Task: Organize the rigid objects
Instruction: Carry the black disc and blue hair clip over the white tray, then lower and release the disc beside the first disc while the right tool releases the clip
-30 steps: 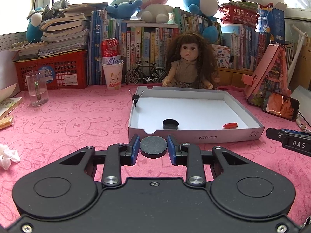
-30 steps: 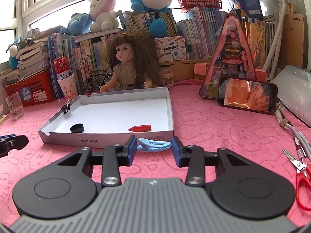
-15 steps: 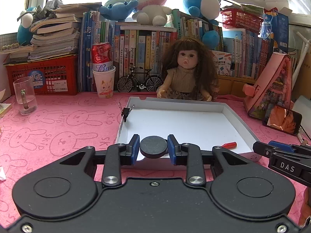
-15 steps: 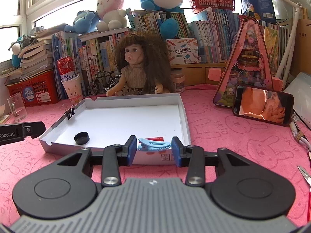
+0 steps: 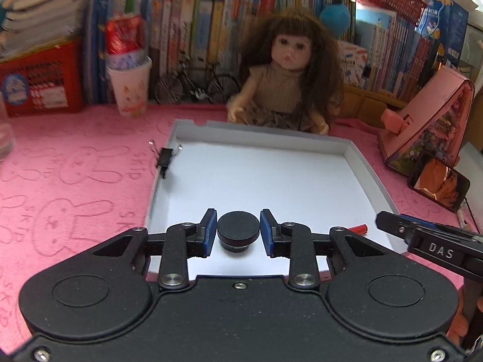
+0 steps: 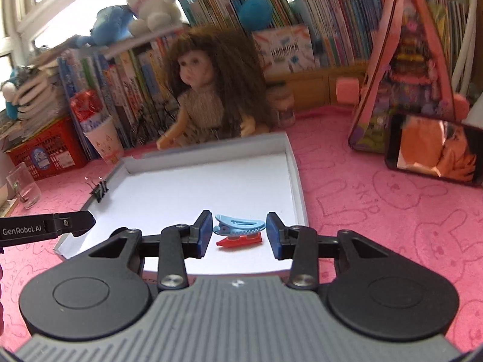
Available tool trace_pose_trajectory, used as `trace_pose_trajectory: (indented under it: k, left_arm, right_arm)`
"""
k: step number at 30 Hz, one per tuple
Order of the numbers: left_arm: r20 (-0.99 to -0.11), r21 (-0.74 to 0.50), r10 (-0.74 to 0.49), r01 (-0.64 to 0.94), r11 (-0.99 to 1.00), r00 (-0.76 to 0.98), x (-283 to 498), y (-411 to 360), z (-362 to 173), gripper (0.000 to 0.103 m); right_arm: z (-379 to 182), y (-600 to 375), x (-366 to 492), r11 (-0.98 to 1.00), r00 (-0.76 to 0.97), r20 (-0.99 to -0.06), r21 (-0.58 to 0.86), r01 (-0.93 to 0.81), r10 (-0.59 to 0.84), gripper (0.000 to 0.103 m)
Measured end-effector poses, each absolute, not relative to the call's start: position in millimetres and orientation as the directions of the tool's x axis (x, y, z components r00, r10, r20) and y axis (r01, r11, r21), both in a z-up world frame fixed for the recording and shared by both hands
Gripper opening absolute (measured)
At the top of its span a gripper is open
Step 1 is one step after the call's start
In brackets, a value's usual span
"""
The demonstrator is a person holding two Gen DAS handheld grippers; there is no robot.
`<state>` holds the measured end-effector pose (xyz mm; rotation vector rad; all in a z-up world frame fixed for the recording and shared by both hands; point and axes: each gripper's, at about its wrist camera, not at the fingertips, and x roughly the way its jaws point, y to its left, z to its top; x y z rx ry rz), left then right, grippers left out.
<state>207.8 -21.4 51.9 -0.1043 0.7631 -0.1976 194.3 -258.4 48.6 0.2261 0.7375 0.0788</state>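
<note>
The desk [image 5: 75, 181] wears pink plush cloth embossed with rabbits. The white tray [image 5: 271, 181] looks like smooth matt cardboard. The black disc [image 5: 238, 226] is matt; the blue hair clip [image 6: 240, 224] is glossy plastic.

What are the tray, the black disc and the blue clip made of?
Tray: looks like thin white cardboard, matte, with folded walls and a notched corner.
Black disc: matte, maybe plastic or rubber; unclear.
Blue clip: likely smooth moulded plastic with a toothed edge.
</note>
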Motion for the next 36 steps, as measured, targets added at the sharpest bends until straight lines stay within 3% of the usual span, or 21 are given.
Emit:
trace_pose_trajectory:
  k: [4, 13, 31, 32, 34, 36]
  left_arm:
    - [-0.712, -0.156, -0.213, 0.145, 0.977, 0.669, 237, -30, 48, 0.029]
    - [-0.772, -0.104, -0.156, 0.119, 0.987, 0.616, 272, -43, 26, 0.029]
    - [-0.785, -0.098, -0.145, 0.111, 0.989, 0.602, 280, -47, 15, 0.029]
    - [-0.786, -0.094, -0.139, 0.107, 0.990, 0.602, 279, -47, 15, 0.029]
    - [-0.782, -0.095, -0.135, 0.098, 0.991, 0.608, 276, -45, 16, 0.030]
    - [-0.771, -0.103, -0.143, 0.100, 0.990, 0.621, 272, -43, 19, 0.036]
  right_arm:
    - [47, -261, 222, 0.967, 0.661, -0.729, 0.255, 0.021, 0.178, 0.045]
    - [31, -253, 258, 0.972, 0.580, -0.794, 0.233, 0.018, 0.180, 0.045]
    - [23, -242, 263, 0.984, 0.564, -0.812, 0.179, -0.008, 0.152, 0.048]
    - [23, -242, 263, 0.983, 0.566, -0.809, 0.183, -0.008, 0.155, 0.048]
    - [26, -243, 260, 0.982, 0.579, -0.800, 0.189, -0.005, 0.157, 0.060]
    - [30, -244, 256, 0.980, 0.594, -0.787, 0.197, -0.007, 0.163, 0.062]
